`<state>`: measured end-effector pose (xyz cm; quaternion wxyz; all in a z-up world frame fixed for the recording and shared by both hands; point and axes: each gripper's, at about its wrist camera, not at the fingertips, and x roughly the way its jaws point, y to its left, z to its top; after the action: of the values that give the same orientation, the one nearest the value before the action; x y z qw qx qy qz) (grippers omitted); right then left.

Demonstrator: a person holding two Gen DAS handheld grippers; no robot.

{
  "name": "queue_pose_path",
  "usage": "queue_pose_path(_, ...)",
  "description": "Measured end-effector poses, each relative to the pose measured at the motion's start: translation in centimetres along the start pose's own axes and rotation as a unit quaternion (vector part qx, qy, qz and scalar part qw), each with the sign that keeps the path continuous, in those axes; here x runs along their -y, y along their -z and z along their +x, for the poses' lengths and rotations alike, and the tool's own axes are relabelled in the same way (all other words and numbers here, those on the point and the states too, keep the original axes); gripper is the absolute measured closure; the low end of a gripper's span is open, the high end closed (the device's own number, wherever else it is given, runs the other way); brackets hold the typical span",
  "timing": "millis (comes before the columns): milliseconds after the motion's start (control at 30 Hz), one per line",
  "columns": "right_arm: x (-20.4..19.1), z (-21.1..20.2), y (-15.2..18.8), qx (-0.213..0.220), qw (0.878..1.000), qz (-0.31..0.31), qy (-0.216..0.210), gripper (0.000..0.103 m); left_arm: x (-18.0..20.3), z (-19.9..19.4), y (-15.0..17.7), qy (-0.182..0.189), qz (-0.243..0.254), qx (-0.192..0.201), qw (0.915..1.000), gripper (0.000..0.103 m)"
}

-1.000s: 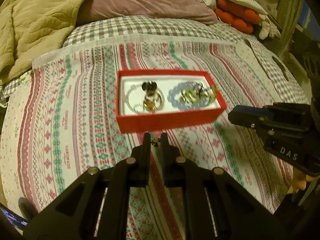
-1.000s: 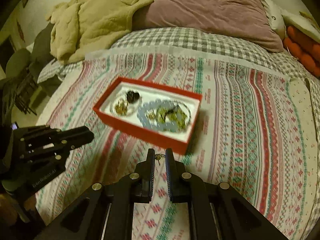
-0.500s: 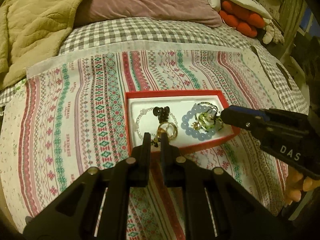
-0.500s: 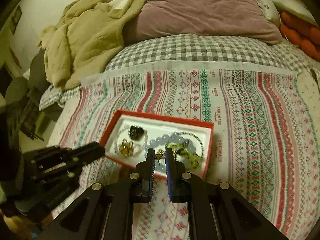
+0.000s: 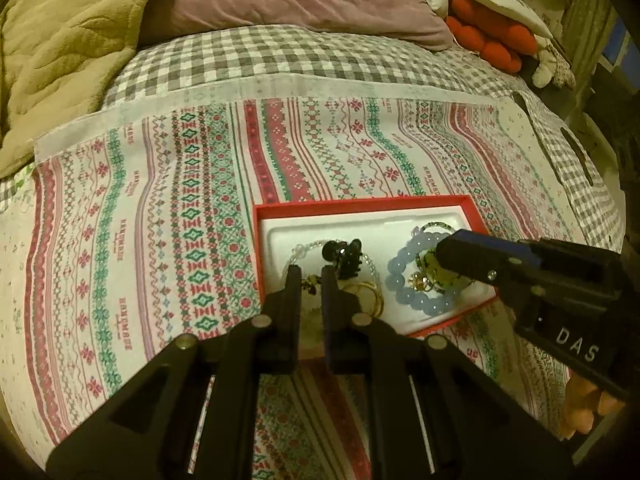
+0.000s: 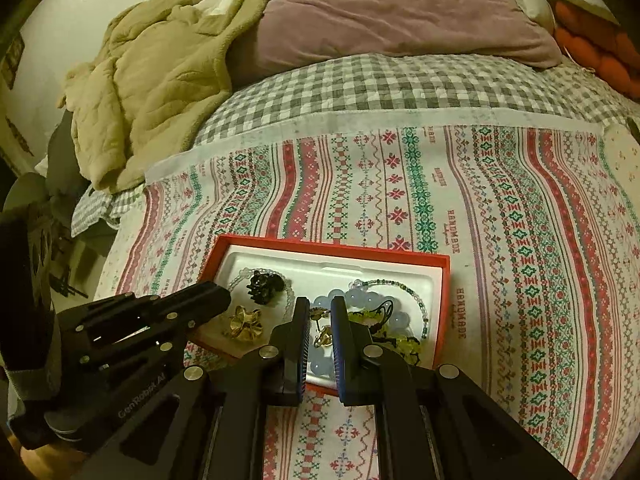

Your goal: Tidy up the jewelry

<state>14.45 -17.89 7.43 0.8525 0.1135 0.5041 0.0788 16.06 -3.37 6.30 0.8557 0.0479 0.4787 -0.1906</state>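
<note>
While claws (image 5: 307, 276) pinch earrings (image 5: 310, 281), box (image 5: 360, 205) waits.

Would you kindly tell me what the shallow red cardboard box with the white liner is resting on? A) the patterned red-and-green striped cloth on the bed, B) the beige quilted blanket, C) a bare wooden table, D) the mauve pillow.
A: the shallow red cardboard box lies flat on the patterned red-and-green striped cloth, well short of the mauve pillow and the beige quilted blanket.
</note>
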Motion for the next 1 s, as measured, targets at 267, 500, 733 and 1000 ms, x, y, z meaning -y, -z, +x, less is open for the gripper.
queue_pose_path(267, -0.1, 0.3, -0.3, 0.004, 1.000, -0.005, 0.018, 0.088, -0.4, 0.1, -0.6, -0.009, 0.003, -0.001, 1.0000, 0.077)
queue_pose_path(500, -0.1, -0.5, -0.8, 0.008, 1.000, 0.005, 0.026, 0.085, 0.2, -1.3, -0.6, -0.005, 0.008, -0.018, 0.9998, 0.051)
queue_pose_path(733, -0.5, -4.0, -0.3, 0.038, 0.998, 0.010, 0.039, 0.025, 1.1, -5.7, 1.3, -0.065, 0.004, -0.022, 0.9976, 0.018)
queue_pose_path(1000, -0.8, -8.4, 3.0, 0.029, 0.994, 0.022, 0.107, 0.017, 1.3, -8.3, 5.4, -0.119, -0.080, -0.036, 0.9891, 0.002)
